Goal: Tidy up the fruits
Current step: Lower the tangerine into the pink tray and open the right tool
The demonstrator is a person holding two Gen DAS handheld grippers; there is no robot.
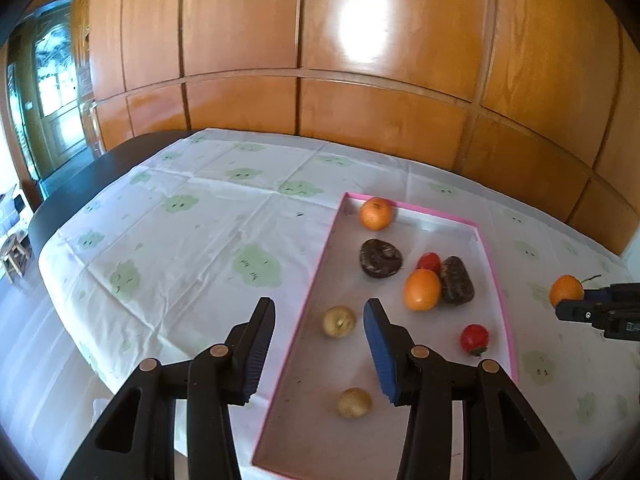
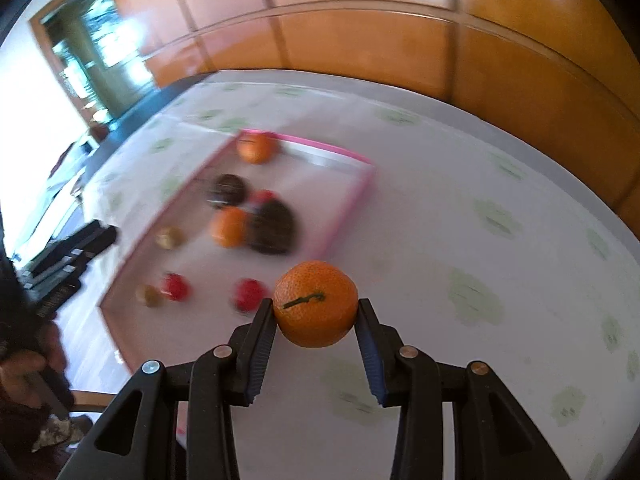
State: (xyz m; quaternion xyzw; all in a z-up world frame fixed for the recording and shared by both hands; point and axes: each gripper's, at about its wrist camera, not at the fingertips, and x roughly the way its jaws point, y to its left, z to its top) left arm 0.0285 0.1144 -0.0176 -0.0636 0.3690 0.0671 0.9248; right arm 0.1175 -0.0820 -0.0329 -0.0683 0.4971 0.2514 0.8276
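Left wrist view: the left gripper (image 1: pixel 320 312) hung with its jaws apart and nothing between them above the near-left part of the shallow pink-rimmed white cardboard tray (image 1: pixel 494 264), which held oranges, red fruits, dark brown fruits and small tan fruits, while the right gripper (image 1: pixel 568 304) stood well to the right, outside the tray. Right wrist view (background blurred): the right gripper was clamped on a round orange tangerine with a short green stem (image 2: pixel 316 304), and the tray lay to its far left, so this hand probably had to carry the fruit leftward over the pink rim.
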